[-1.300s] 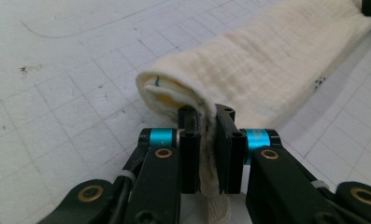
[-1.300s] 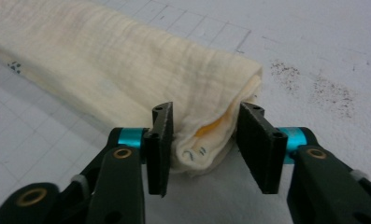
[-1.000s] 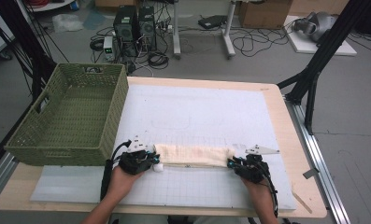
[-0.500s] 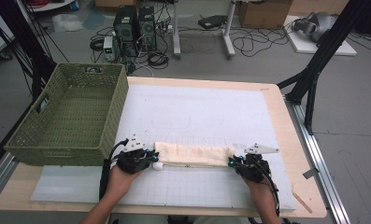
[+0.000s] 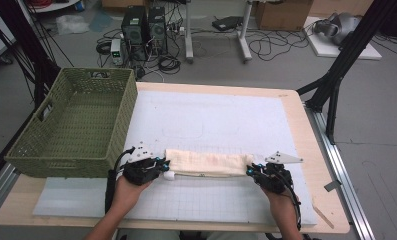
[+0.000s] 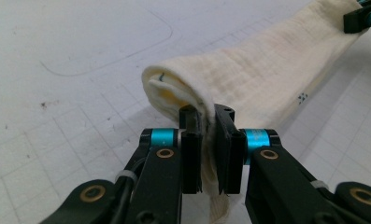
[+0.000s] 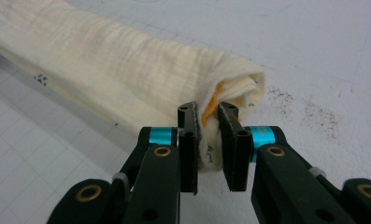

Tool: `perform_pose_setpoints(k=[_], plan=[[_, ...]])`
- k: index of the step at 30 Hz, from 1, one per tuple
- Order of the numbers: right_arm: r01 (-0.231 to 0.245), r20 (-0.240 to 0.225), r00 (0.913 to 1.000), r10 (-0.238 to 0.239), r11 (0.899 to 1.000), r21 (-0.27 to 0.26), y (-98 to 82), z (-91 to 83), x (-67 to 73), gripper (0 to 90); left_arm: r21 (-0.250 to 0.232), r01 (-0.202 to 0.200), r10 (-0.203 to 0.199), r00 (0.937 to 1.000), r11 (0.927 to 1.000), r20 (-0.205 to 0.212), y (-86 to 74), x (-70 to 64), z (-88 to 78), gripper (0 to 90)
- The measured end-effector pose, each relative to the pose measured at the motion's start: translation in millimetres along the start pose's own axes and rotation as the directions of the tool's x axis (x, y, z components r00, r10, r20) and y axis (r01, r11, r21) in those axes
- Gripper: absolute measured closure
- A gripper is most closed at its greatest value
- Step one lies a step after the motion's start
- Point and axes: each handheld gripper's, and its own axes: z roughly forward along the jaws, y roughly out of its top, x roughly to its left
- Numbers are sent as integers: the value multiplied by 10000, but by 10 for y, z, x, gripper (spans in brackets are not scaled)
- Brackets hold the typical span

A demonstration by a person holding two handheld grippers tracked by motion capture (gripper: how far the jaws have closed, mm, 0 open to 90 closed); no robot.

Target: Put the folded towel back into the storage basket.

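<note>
The cream cloth point(image 5: 208, 163) lay folded into a long narrow band across the white mat point(image 5: 211, 120) on the bench point(image 5: 291, 100), near the front edge. The left tongs point(image 5: 162, 167) pinched its left end and the right tongs point(image 5: 251, 171) its right end, both clamped on fabric. Folding looked well advanced; the green basket point(image 5: 76, 125) beside it stood empty, so stowing probably remained.

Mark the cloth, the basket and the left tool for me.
cloth point(image 5: 208, 163), high view, middle of the folded strip
basket point(image 5: 118, 117), high view, right wall
left tool point(image 6: 209, 123), left gripper view, between its tips
</note>
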Motion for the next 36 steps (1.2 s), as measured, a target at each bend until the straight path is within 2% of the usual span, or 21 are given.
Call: perform_pose_setpoints(k=[3, 14, 23, 29, 36], plan=[[295, 103, 9995, -295, 9996, -27, 31, -9, 27, 793, -158, -106, 106, 9999, 9998, -41, 37, -1, -42, 817], [842, 207, 9963, -836, 9961, -264, 180, -31, 86, 793, -872, -236, 237, 9997, 9959, -8, 207, 25, -232, 818], [1119, 166, 9937, -1112, 9921, -567, 518, 93, 140, 794, -1350, -362, 316, 9988, 9902, -362, 373, 134, -461, 817], [1309, 121, 9914, -1303, 9889, -698, 757, 168, 173, 794, -1602, -409, 324, 9979, 9862, -552, 419, 196, -590, 816], [1749, 55, 9846, -1750, 9818, -739, 991, 245, 252, 794, -1886, -524, 370, 9958, 9807, -841, 473, 250, -771, 817]])
